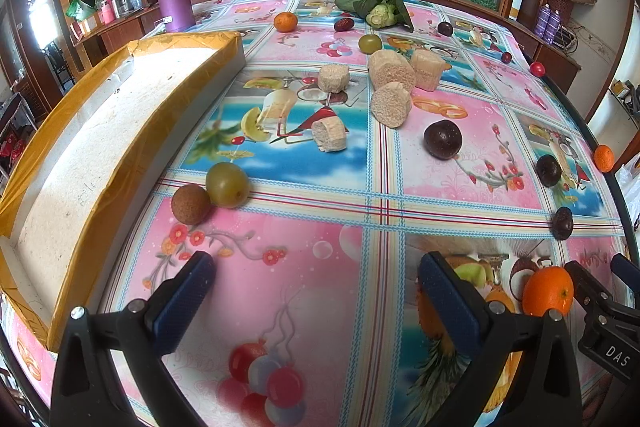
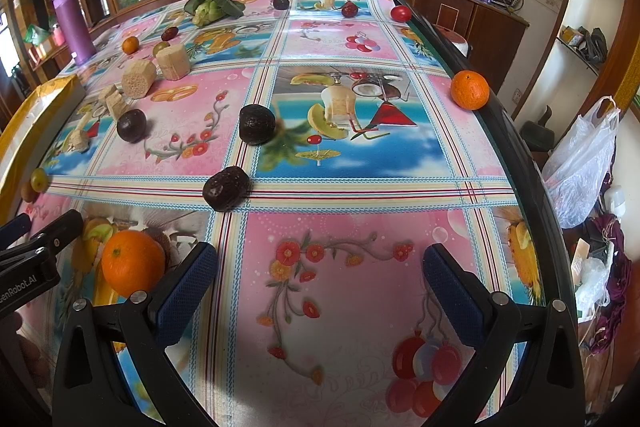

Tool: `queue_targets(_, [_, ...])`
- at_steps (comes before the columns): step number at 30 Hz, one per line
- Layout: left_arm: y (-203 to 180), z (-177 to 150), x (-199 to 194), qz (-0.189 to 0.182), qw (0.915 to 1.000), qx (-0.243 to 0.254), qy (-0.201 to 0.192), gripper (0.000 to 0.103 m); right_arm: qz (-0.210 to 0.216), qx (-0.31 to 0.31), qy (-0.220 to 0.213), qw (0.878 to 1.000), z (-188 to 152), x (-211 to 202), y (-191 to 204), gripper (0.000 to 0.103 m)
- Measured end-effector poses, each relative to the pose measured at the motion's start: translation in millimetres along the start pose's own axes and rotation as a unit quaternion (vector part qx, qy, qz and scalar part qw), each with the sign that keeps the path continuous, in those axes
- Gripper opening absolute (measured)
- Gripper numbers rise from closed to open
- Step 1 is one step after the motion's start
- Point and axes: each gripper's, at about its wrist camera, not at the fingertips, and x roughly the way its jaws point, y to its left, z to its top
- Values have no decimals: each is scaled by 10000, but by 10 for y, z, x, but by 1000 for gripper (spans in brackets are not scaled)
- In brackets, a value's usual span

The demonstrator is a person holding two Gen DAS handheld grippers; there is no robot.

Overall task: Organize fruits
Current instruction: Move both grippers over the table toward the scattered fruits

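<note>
Orange (image 2: 132, 263) sits on the counter (image 2: 340, 195) just left of the right tool (image 2: 320, 267), between both gaping, empty tools.

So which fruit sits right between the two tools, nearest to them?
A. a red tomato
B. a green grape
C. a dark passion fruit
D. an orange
D: the orange lies on the tablecloth between the right gripper and the left gripper, just beside their open fingers.
</note>
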Motion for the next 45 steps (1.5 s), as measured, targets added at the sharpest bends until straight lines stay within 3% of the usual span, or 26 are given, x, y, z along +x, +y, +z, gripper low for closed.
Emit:
queue_targets(10, [3,-2,-4,-34,10000,61,10,103,-81,39,155,9998,6,-23,-5,103])
queue_targets(16, [7,-17,-74,-192,9998,52,-13,103,-300,103,-147,9994,15,-223,-17,103])
queue_targets(26, [165,127,-423,-265,9981,254,-503,103,-285,-271,-304,9988,92,-530,268,103])
queue_targets(35, [410,187,-725,-270,9950,101,-954,103,-62,-315,-461,9984,92,-720,444,103])
queue_targets(45, [560,191,-806,-191,9938,-4,-1094,103,55,-268,-610,9978,65,-832,501,103])
